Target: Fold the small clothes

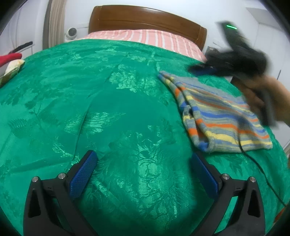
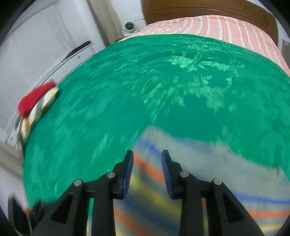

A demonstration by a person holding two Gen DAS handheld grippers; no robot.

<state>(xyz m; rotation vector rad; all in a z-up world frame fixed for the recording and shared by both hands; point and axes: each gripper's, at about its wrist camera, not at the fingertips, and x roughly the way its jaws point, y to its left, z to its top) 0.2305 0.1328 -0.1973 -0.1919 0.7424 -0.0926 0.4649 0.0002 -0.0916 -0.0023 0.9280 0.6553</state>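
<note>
On the right half of a green bedspread (image 1: 112, 101), patterned with shiny leaves, lies a striped knitted garment (image 1: 223, 118), folded over into a rough wedge. Its bands run grey, blue, yellow and orange, and its narrow end points toward the pink striped bedding (image 1: 155, 39) below the brown wooden headboard (image 1: 145, 17).

The left tool (image 1: 143, 174) hangs over bare bedspread near the lower edge of the left wrist view, its blue pads spread wide apart with nothing between them. The garment lies up and to the right of it, just beyond the right pad and not touching it.

The right tool (image 1: 203, 69) shows in that same view as a dark, blurred shape above the far end of the garment, held by a hand (image 1: 257, 90); a thin black cable (image 1: 257, 163) trails from it across the garment and the bedspread. In the right wrist view the right tool (image 2: 147, 154) has its blue pads partly apart, and the striped cloth (image 2: 199, 181) fills the space below and beyond them. The pads do not pinch the fabric; the gap between them stands free, so the tool is released. That whole picture is smeared by motion.

At the left edge of the bed sit a red item (image 2: 35, 98) and something pale (image 1: 12, 68) beside it, well apart from the garment. A small white round device (image 1: 72, 32) stands by the wall next to the headboard.
</note>
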